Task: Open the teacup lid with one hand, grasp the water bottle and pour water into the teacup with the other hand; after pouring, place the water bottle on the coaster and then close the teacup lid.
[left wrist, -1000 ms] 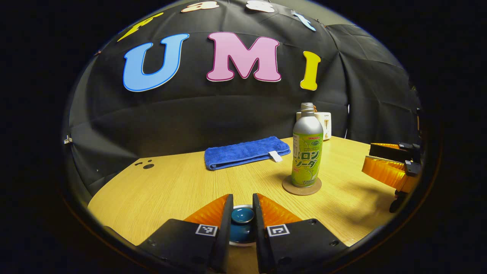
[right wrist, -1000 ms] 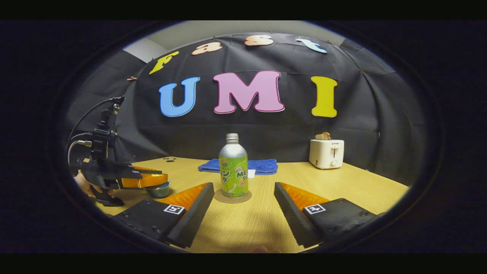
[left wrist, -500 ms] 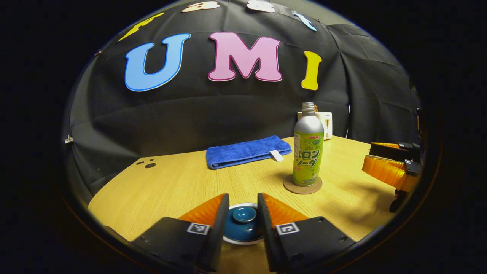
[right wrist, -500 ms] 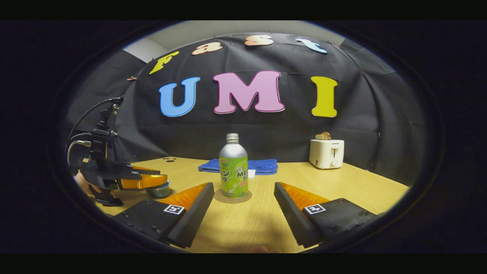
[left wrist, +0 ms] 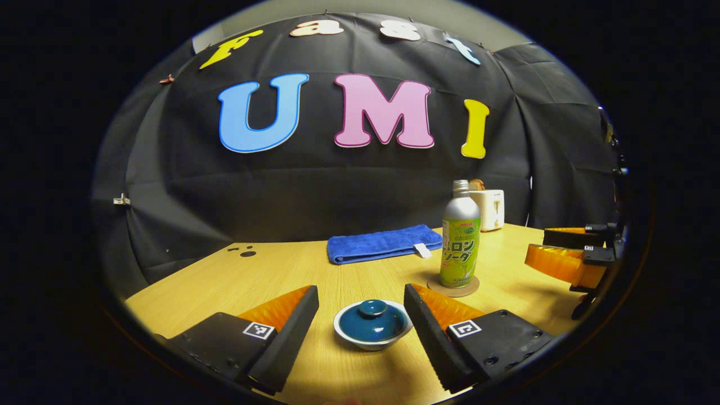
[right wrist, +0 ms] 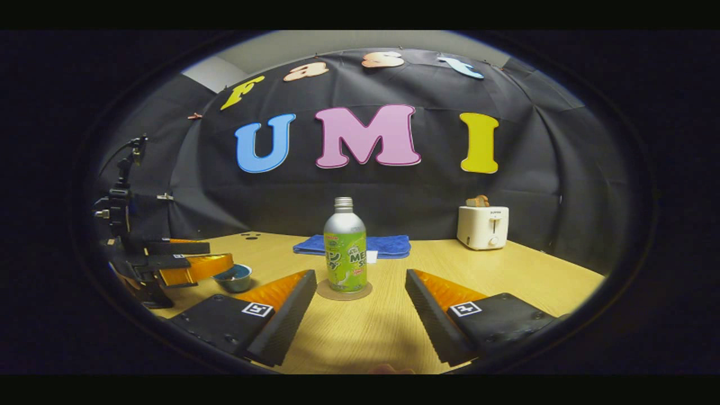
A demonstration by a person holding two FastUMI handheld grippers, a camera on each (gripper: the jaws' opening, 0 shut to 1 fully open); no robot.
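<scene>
- One teacup (left wrist: 372, 326) sits on the table (left wrist: 225, 281) with its one blue lid (left wrist: 373, 319) on, between the wide-spread fingers of the left gripper (left wrist: 361, 301), touching neither.
- One water bottle (right wrist: 345, 247) stands upright on one round coaster (right wrist: 344, 292).
- The right gripper (right wrist: 360, 285) is wide open and empty, bottle ahead.
- One folded blue towel (left wrist: 384, 244) and one toaster (right wrist: 482, 226) lie behind.

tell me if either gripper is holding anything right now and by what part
Nothing is held. The left gripper is open, its fingers apart on either side of the lidded teacup without touching it. The right gripper is open too, short of the water bottle.
</scene>
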